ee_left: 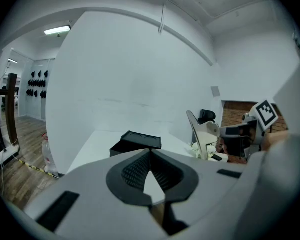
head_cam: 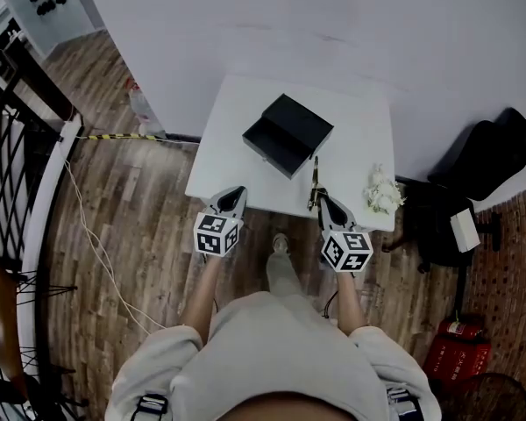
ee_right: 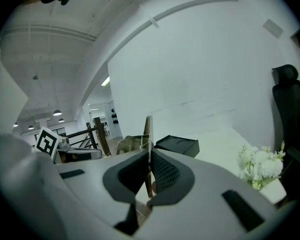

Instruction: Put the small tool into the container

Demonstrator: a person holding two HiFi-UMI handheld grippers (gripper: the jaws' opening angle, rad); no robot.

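The small tool (head_cam: 315, 181) is a thin, dark, flat strip. My right gripper (head_cam: 326, 198) is shut on its lower end at the table's near edge. In the right gripper view the tool (ee_right: 148, 129) stands up from between the jaws of the right gripper (ee_right: 149, 154). The container (head_cam: 289, 132) is a black box with its lid set askew, in the middle of the white table (head_cam: 237, 112). It lies beyond both grippers (ee_left: 135, 141) (ee_right: 179, 145). My left gripper (head_cam: 234, 191) hovers at the table's near left edge, and its jaws (ee_left: 150, 154) are shut with nothing between them.
A bunch of white flowers (head_cam: 381, 191) (ee_right: 262, 166) lies at the table's near right corner. A black office chair (head_cam: 491, 152) stands to the right of the table. A red object (head_cam: 456, 349) sits on the floor, and a railing (head_cam: 17, 147) and a cable run along the left.
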